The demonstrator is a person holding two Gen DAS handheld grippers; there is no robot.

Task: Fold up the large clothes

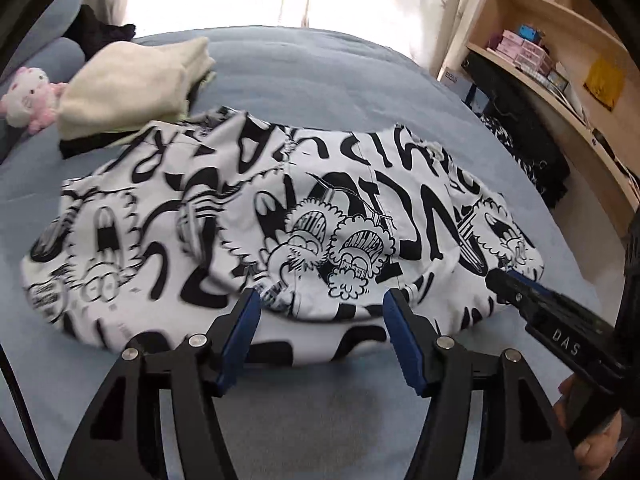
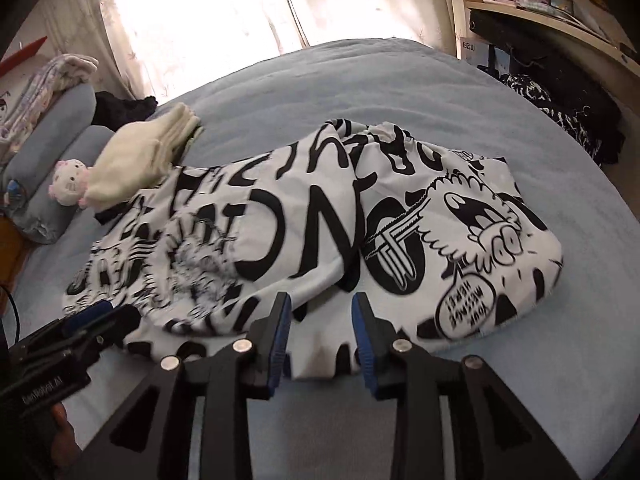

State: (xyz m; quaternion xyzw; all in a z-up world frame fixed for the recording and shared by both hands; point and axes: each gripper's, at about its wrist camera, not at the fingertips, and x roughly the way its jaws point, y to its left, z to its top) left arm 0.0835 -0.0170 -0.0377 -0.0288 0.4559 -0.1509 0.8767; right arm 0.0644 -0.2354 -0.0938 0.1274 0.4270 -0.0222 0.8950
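Centrally on the blue bed point(image 1: 320, 80) lies the black-and-white printed garment point(image 1: 280, 220), folded over. Left gripper point(image 1: 320, 300) jaws apart above its near hem; right gripper point(image 2: 320, 308) jaws apart too, gripping nothing.

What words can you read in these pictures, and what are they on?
"DAS": on the right gripper, seen from the left wrist view.
"YOUR MESSAGE HERE!": upside down in a speech bubble on the black-and-white garment.
Label on the left gripper: too blurred.
Big garment lettering, shelf boxes: unreadable.
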